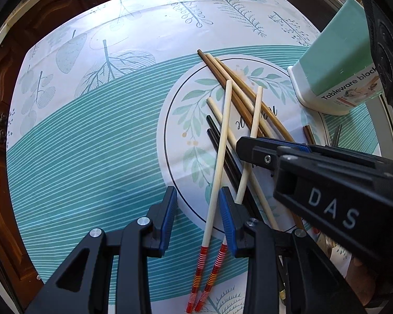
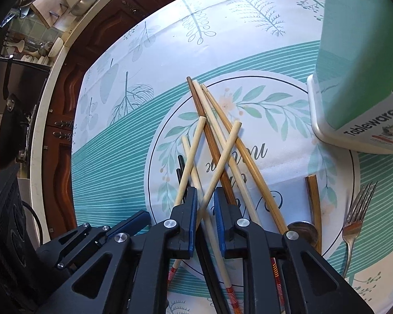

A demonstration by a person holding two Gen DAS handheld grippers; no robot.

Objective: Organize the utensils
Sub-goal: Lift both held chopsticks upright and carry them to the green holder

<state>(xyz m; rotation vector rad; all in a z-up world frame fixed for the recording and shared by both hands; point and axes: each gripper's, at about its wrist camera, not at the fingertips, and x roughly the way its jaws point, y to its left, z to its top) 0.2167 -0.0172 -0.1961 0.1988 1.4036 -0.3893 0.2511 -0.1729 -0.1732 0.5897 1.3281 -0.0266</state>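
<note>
A loose pile of chopsticks [image 1: 238, 115] lies on the patterned tablecloth: pale ones with red striped ends, brown ones and black ones. My left gripper [image 1: 197, 196] is open, low over the cloth, with one pale chopstick [image 1: 217, 167] lying between its blue pads. My right gripper [image 2: 205, 196] is open over the same pile [image 2: 222, 141], a pale chopstick [image 2: 217, 172] crossing between its pads. It shows in the left wrist view [image 1: 301, 162] on the right. A mint and white tableware holder [image 1: 338, 65] stands at the far right, also in the right wrist view [image 2: 359, 78].
A fork [image 2: 353, 225] and a spoon [image 2: 302, 231] lie on the cloth right of the pile. Another brown chopstick [image 2: 314, 204] lies beside the spoon. The round table's edge [image 2: 52, 110] runs along the left, with wooden cabinets and kitchenware beyond.
</note>
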